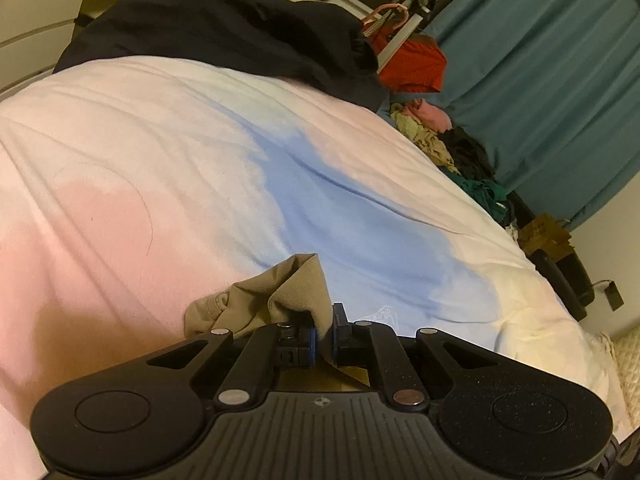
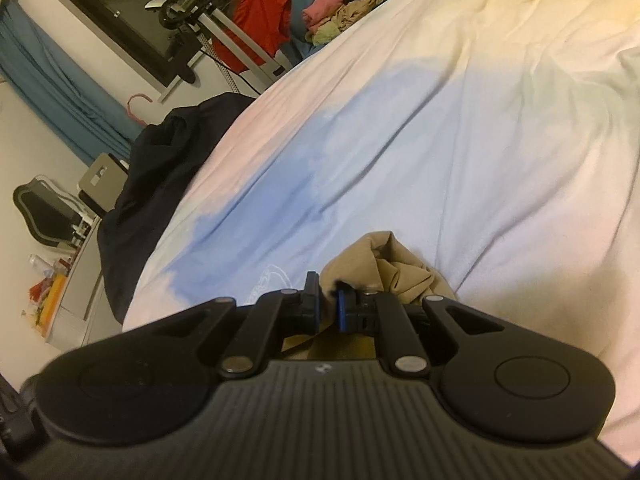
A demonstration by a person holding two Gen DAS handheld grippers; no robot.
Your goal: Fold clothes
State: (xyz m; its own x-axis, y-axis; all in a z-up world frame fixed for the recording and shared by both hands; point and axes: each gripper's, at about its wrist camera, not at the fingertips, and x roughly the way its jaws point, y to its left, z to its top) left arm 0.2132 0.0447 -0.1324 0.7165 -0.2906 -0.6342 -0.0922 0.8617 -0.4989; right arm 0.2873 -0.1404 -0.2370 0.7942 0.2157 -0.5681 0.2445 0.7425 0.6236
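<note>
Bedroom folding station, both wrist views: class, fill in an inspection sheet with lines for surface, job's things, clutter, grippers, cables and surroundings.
Surface: bed cover in pink, blue and cream patches, creased.
Job's things: tan garment, bunched, pinched by both grippers.
Clutter: dark garment heaped at the far end of the bed; mixed clothes pile by the bed's edge; red cloth draped on a stand.
Grippers: left gripper shut on the tan garment; right gripper shut on it too.
Cables: a dark lead by the stand.
Surroundings: teal curtain, pale walls.
</note>
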